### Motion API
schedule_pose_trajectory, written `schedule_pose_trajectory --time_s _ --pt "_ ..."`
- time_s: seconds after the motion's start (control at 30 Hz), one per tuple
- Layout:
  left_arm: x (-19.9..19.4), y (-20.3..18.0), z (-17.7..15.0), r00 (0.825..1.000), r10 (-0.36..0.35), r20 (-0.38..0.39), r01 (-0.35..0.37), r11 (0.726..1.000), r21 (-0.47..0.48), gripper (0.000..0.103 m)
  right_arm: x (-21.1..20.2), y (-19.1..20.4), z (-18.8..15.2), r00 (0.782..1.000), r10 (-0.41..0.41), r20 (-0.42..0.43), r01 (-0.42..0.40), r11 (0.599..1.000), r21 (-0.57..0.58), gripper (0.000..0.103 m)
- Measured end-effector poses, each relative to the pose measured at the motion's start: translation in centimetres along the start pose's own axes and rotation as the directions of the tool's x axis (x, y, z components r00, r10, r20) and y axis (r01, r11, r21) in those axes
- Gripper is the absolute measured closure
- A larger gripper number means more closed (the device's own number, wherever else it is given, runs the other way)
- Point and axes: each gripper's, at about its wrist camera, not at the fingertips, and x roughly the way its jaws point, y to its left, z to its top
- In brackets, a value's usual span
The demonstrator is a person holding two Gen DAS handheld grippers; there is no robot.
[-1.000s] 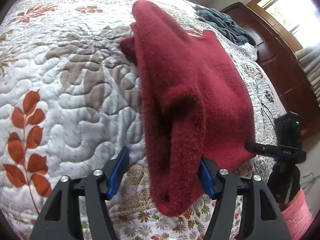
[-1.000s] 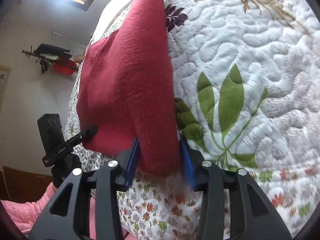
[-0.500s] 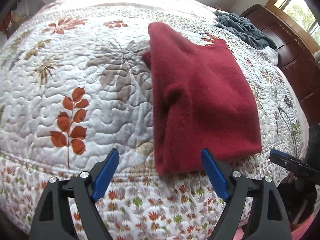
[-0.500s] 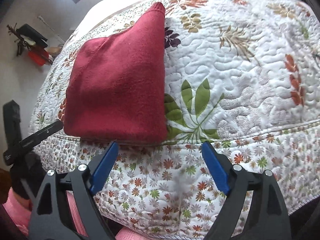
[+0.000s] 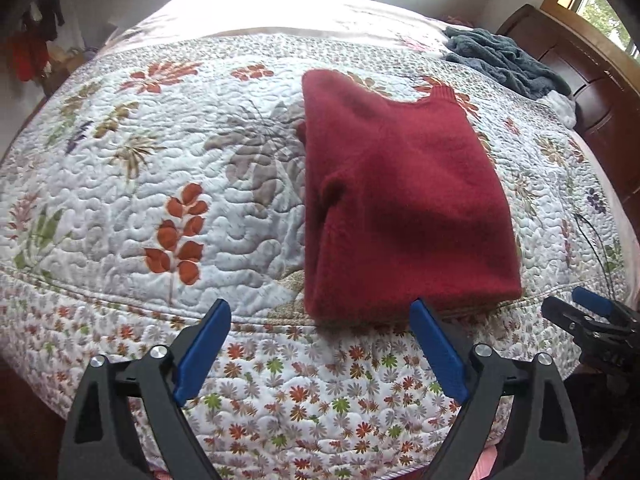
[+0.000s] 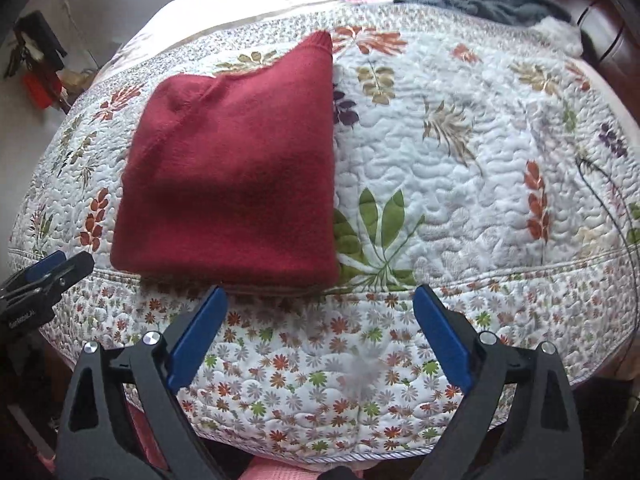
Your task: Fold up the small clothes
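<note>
Pulled back from the red sweater (image 5: 404,208) since a second ago, when both claws were pinching its near corners; now released and lying flat. Left gripper (image 5: 320,344) spread wide, blue pads (image 5: 204,344) apart, nothing between them, hovering just off the near hem at 6 o'clock of the garment. Right gripper (image 6: 320,336) likewise gaping, pads (image 6: 440,340) well apart, empty, poised off the sweater's near right corner.

Folded into a rough rectangle, with a ribbed collar corner poking out at 1 o'clock in the left view, at 12 o'clock in the right. Resting on the quilted floral bedspread (image 5: 160,168), near hem just beside the stitched border seam. Seen from the left wrist, slightly right of centre; seen from the right wrist, toward 10 o'clock.

Heaped at 1 o'clock by the dark wooden headboard (image 5: 592,92): a grey-blue fleecy blanket (image 5: 504,60), well apart from the sweater. Visible at 3 o'clock in the left view, the other claw's tip; at 9 o'clock in the right view, its counterpart.
</note>
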Motion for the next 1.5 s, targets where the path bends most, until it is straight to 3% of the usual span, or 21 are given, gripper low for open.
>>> schedule_pose_trajectory --time_s 0.3,0.8,1.5 --pt "-1.4 -0.6 -0.2 0.999 0.044 0.011 -0.044 0.999 -0.01 0.009 -1.7 0.5 0.7 0.999 -0.029 0.037 0.028 1.0 0.01 0.007" --pt "-2.5 -2.3 -0.4 0.997 0.074 0.03 -0.075 0.997 0.017 0.009 -1.9 0.2 0.8 0.997 -0.072 0.021 0.071 0.997 0.016 0.005" --pt "-1.2 -2.4 -0.8 0.996 0.094 0.006 -0.094 0.995 0.027 0.009 -1.0 0.1 0.5 0.998 -0.056 0.006 0.056 0.998 0.028 0.004"
